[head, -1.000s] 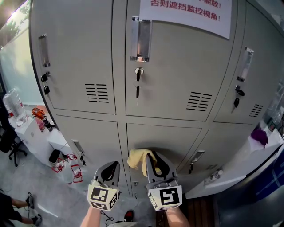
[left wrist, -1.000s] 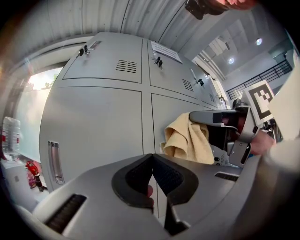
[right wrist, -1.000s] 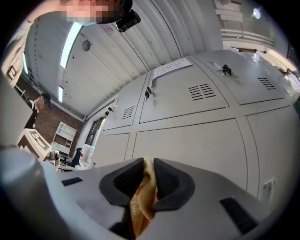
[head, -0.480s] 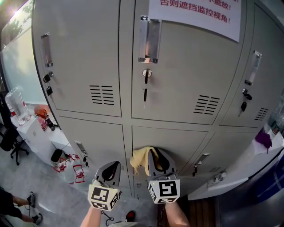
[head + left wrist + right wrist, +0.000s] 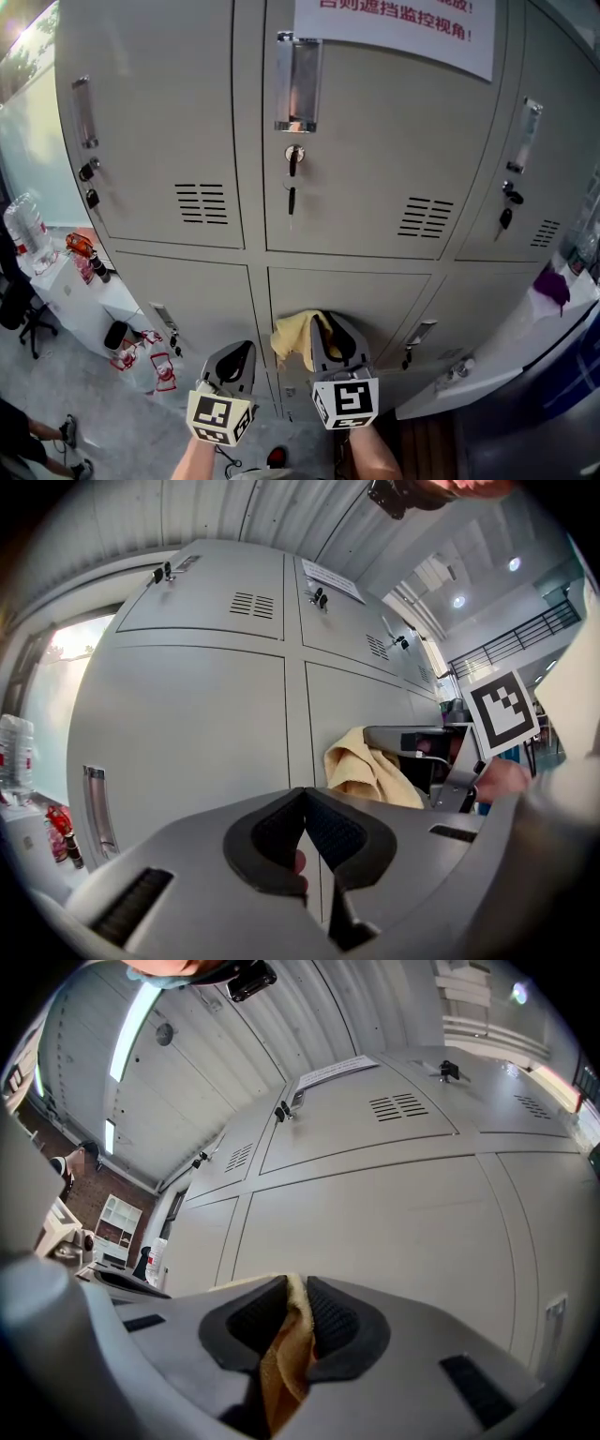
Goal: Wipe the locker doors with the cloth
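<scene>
The right gripper [image 5: 326,330] pinches the soft, light cloth [image 5: 289,337] by a bunched fold (the rest probably drapes). The left gripper [image 5: 236,361] is closed and empty.

The notice [image 5: 394,23] is cut off by the top edge. The right tongs [image 5: 322,323] hide part of the cloth [image 5: 289,339]. Both forearms [image 5: 370,461] run out at the bottom edge.
</scene>
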The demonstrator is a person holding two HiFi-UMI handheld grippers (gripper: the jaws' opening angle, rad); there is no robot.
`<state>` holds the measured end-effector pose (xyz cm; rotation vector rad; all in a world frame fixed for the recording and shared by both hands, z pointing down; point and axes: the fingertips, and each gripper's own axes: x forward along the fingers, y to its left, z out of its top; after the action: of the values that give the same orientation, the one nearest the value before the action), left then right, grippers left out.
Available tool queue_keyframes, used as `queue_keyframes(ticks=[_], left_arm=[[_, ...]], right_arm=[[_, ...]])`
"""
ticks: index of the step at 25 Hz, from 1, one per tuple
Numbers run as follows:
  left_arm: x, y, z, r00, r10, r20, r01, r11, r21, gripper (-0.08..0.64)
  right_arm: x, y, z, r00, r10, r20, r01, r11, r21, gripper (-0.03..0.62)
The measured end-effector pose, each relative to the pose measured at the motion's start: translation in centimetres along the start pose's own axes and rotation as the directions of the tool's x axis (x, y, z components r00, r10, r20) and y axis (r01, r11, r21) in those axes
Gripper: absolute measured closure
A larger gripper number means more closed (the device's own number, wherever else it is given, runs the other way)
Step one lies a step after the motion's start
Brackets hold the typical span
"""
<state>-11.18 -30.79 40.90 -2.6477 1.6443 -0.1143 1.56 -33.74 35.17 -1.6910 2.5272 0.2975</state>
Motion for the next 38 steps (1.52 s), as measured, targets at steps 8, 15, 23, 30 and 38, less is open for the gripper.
queue_keyframes(ticks=[8, 15, 23, 30, 38], left_arm=[[0.5, -1.0, 0.0, 1.000, -0.026, 0.002, 0.026, 1.000, -0.008, 0.540], [1.1, -2.5, -0.2, 0.998, -0.064, 0.001, 0.064, 0.998, -0.013, 0.540], [1.7, -3.7, 0.0, 0.995, -0.096, 0.008, 0.096, 0.995, -0.017, 0.540], [2.2, -4.6, 0.0, 0.993, -0.119, 0.010, 0.119, 0.993, -0.017, 0.540], [2.6, -5.4, 0.0, 0.990, -0.138, 0.009, 0.138, 0.990, -0.015, 0.540]], right_arm=[[-1.5, -3.0, -0.4, 0.997, -0.073, -0.020, 0.073, 0.997, -0.014, 0.518], [-3.2, -6.1, -0.7, 0.988, -0.147, -0.040, 0.146, 0.989, -0.037, 0.518], [-5.0, -9.4, -1.0, 0.971, -0.230, -0.059, 0.228, 0.973, -0.049, 0.518], [-6.6, -12.3, -1.3, 0.954, -0.292, -0.073, 0.289, 0.956, -0.055, 0.518], [-8.0, -14.9, -1.7, 0.935, -0.344, -0.085, 0.341, 0.939, -0.054, 0.518]])
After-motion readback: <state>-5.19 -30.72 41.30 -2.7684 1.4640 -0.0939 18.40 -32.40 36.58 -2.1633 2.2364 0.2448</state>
